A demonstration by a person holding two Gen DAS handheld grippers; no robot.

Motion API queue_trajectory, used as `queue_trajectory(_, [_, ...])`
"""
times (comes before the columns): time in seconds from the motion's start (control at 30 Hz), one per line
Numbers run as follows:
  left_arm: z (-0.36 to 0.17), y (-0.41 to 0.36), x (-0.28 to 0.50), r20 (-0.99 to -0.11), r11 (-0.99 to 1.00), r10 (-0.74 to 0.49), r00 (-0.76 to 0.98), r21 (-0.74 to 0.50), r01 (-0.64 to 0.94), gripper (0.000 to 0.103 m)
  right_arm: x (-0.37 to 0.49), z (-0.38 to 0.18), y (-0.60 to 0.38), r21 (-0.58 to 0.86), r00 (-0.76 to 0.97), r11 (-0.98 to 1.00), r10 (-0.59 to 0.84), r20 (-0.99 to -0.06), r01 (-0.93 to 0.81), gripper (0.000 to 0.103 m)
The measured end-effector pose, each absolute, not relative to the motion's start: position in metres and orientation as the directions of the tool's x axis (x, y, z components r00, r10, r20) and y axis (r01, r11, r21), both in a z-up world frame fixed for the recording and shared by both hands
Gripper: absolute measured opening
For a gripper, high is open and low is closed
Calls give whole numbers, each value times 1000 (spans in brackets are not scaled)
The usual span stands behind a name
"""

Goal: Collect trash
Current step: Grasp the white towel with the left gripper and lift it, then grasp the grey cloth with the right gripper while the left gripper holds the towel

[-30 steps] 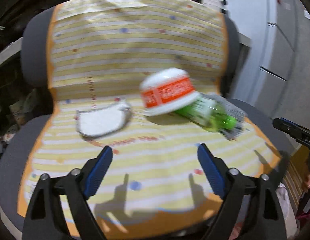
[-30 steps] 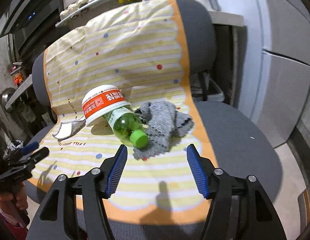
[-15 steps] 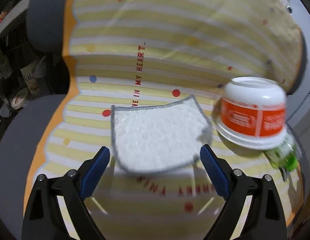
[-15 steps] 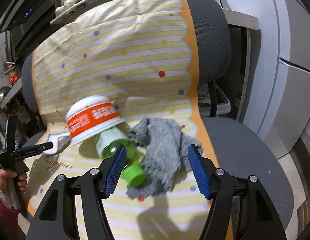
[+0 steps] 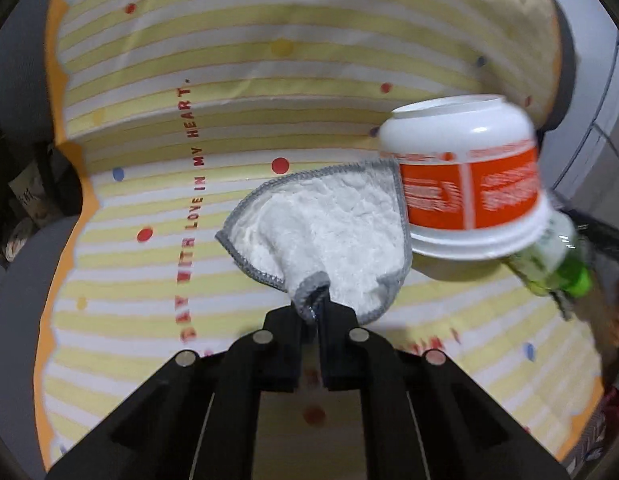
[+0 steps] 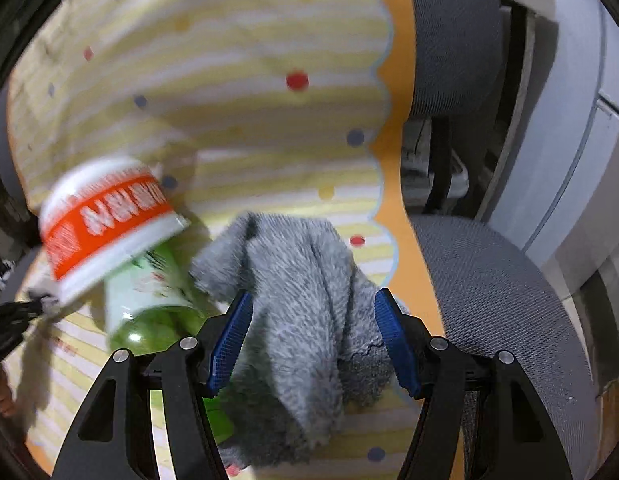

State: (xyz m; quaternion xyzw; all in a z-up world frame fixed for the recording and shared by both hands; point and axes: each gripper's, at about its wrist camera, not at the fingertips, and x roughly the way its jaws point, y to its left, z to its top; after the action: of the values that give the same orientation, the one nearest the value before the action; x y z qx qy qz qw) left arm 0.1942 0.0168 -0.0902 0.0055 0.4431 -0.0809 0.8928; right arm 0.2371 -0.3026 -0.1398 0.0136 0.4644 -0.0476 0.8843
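**On the chair seat: one cloth pinched, one straddled**

On the yellow striped, dotted cover [image 5: 237,92] over the grey office chair [image 6: 501,280], the left tongs [image 5: 314,312] are pressed together on the near corner of the white fluffy cloth with grey stitched edging [image 5: 329,228]. Just right of it, an upturned white and orange plastic bowl [image 5: 465,176] leans on a green plastic bottle [image 6: 145,300]. The right tongs [image 6: 311,336] are spread around the crumpled grey fuzzy cloth [image 6: 301,300], beside the bottle.

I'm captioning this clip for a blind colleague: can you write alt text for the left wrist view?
The left gripper is shut on a corner of a white cloth with grey edging, on a yellow striped chair cover. To its right, an upturned white and orange cup leans on a green bottle.
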Motion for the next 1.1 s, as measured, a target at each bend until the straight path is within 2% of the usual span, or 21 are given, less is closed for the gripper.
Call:
queue_trajectory(0.03, [-86, 18, 184, -779, 986, -150, 609, -75, 148, 5, 237, -145, -303, -13, 548, 995, -63, -834, 95, 62])
queue_trajectory(0.07, [-83, 18, 176, -771, 985, -165, 615, -92, 149, 5, 235, -148, -304, 3, 539, 995, -49, -841, 95, 40])
queue_trajectory(0.1, [-79, 19, 168, -763, 982, -183, 620, -110, 155, 5, 231, -148, -304, 25, 540, 996, -25, -841, 85, 11])
queue_trajectory(0.23, [-64, 16, 130, -722, 977, -210, 659, -125, 174, 5, 196, -117, -293, -9, 649, 997, -59, -758, 79, 10])
queue_trajectory(0.4, [-45, 2, 98, -666, 970, -238, 707, -133, 201, 5, 119, -42, -293, -2, 795, 992, -102, -598, 126, 10])
queue_trajectory(0.57, [-30, -24, 72, -620, 949, -312, 720, -166, 268, 5, 47, 6, -297, 57, 850, 990, -81, -521, 129, 10])
queue_trajectory(0.73, [-23, -54, 39, -595, 916, -393, 701, -185, 356, 5, -16, 16, -293, 48, 846, 988, -101, -523, 148, 10])
queue_trajectory(1.1, [-17, -116, -16, -558, 847, -509, 655, -192, 495, 5, -115, -4, -304, 109, 829, 967, -135, -543, 229, 11])
